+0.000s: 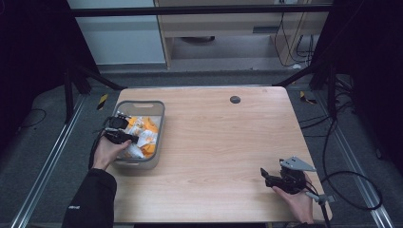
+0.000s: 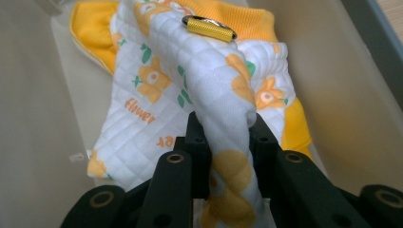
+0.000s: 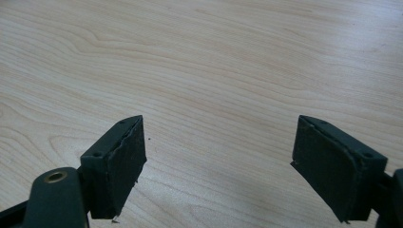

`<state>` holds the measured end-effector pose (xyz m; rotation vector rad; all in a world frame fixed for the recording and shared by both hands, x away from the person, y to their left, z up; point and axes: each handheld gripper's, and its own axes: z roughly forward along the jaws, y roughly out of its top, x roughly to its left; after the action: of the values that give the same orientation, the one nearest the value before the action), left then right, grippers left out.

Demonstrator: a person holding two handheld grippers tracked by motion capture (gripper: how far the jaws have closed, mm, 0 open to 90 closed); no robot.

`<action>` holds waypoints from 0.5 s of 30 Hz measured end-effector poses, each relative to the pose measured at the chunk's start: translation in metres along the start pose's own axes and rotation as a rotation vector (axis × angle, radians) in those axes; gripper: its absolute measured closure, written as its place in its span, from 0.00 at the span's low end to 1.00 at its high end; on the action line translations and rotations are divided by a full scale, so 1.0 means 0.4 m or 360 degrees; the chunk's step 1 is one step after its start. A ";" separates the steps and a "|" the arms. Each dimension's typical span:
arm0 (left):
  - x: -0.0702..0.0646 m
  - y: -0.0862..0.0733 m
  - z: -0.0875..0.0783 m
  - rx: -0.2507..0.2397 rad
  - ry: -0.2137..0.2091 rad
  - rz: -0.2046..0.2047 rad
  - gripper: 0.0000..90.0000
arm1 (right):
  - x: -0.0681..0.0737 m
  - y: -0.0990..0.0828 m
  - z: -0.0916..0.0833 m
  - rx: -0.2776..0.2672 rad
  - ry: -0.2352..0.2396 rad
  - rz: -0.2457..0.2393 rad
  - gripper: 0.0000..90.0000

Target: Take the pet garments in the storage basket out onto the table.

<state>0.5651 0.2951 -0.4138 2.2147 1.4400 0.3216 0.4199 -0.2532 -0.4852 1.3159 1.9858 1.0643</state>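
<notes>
Left gripper pinches cloth in the bin

The left gripper (image 2: 223, 137) has its jaws clamped on a fold of white flowered cloth (image 2: 209, 90) inside the grey bin (image 1: 159, 126). The right gripper (image 3: 218, 166) hovers above bare table (image 3: 214, 61), jaws spread wide.

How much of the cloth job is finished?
Nothing looks finished: the wooden table holds no cloth. In hand: the left gripper pinches a fold of the flowery cloth inside the grey bin. Left: lifting it out. The right gripper waits open.
</notes>
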 end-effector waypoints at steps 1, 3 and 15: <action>-0.001 0.001 -0.004 -0.0005 0.0002 0.0007 0.84 | 0.001 0.000 0.000 0.0002 0.0002 0.0005 0.20; -0.001 0.002 -0.010 -0.0014 0.0001 0.0009 0.84 | 0.000 0.000 0.000 0.0000 -0.0001 -0.0005 0.20; 0.003 0.014 -0.069 -0.0072 0.0012 0.0022 0.85 | -0.001 0.000 -0.001 -0.0004 -0.0004 -0.0005 0.20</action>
<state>0.5579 0.3014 -0.3872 2.1909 1.4082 0.3642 0.4198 -0.2535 -0.4850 1.3118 1.9835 1.0631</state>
